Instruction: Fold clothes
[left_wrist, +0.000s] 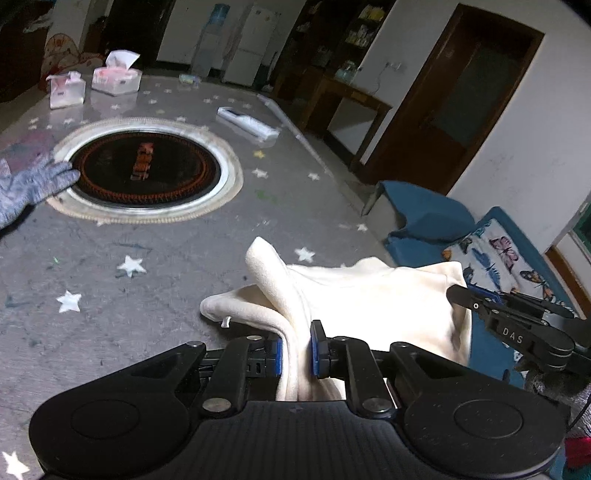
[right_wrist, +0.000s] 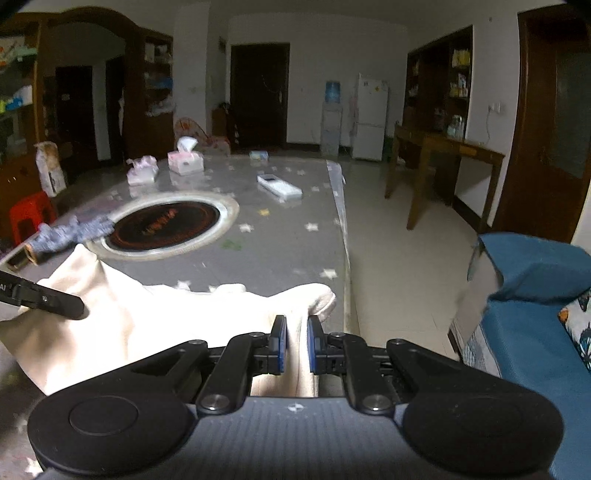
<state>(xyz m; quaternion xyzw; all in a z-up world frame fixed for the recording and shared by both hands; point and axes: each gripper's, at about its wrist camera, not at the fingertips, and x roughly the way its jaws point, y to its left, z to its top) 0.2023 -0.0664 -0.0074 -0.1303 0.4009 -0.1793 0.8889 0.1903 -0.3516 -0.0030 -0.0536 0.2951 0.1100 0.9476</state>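
Cream garment (left_wrist: 369, 295) is hanging stretched between my two grippers over the near edge of the star-patterned table (left_wrist: 166, 277), its long axis running across from one to the other. I am pinching one bunched edge in the left gripper (left_wrist: 296, 352), jaws nearly closed, and the opposite edge in the right gripper (right_wrist: 296, 341), likewise.

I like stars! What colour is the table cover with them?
Grey table cover with white stars; clearest in the left wrist view.
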